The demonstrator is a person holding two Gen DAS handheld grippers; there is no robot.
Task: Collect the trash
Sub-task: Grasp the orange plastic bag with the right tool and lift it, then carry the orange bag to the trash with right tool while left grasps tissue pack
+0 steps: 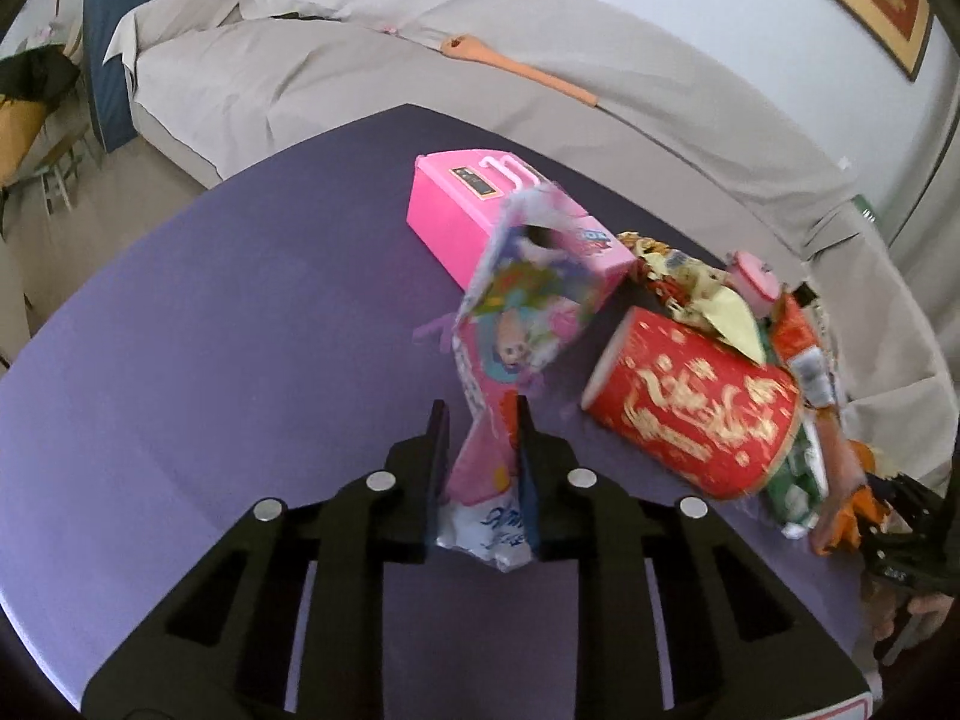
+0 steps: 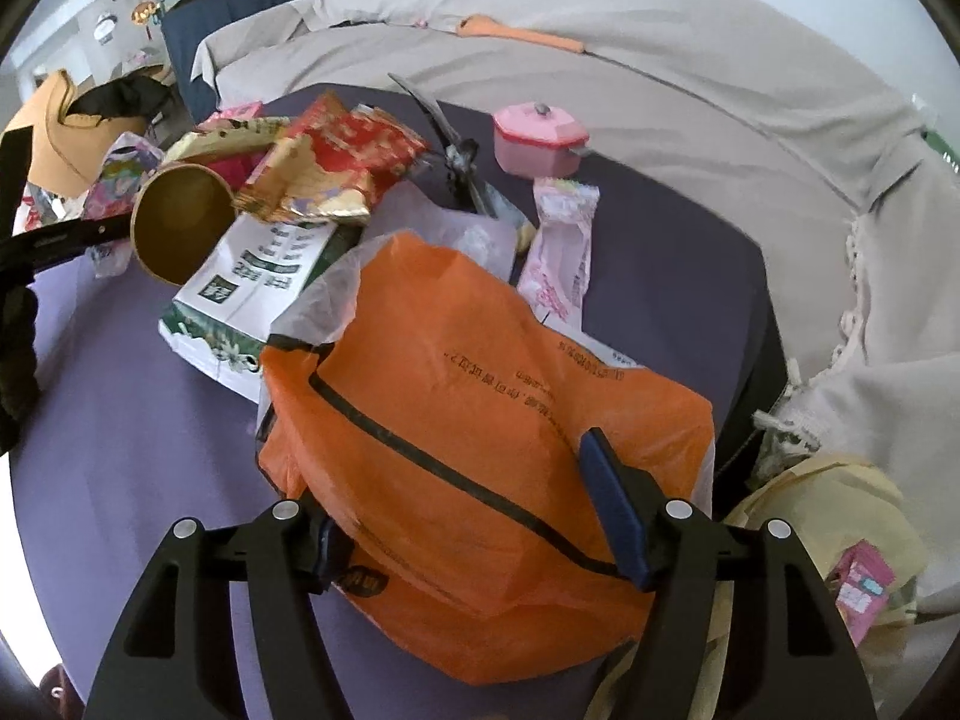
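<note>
My left gripper (image 1: 478, 420) is shut on a colourful pink cartoon wrapper (image 1: 519, 312) and holds it above the purple table (image 1: 210, 312). To its right lies a red and gold paper cup (image 1: 696, 408) on its side amid crumpled wrappers (image 1: 690, 276). My right gripper (image 2: 462, 516) is open, its fingers astride an orange plastic bag (image 2: 480, 438) on the table (image 2: 120, 420). Behind the bag lie a green and white box (image 2: 258, 288), the cup's open mouth (image 2: 180, 222), red and gold wrappers (image 2: 336, 162) and a pink sachet (image 2: 558, 246).
A pink toy box (image 1: 468, 204) and a small pink toy pot (image 2: 537, 138) stand on the table. Black scissors (image 2: 456, 150) lie near the pot. A grey-covered sofa (image 1: 360, 60) curves behind. A yellow bag (image 2: 828, 540) with a pink carton sits at right.
</note>
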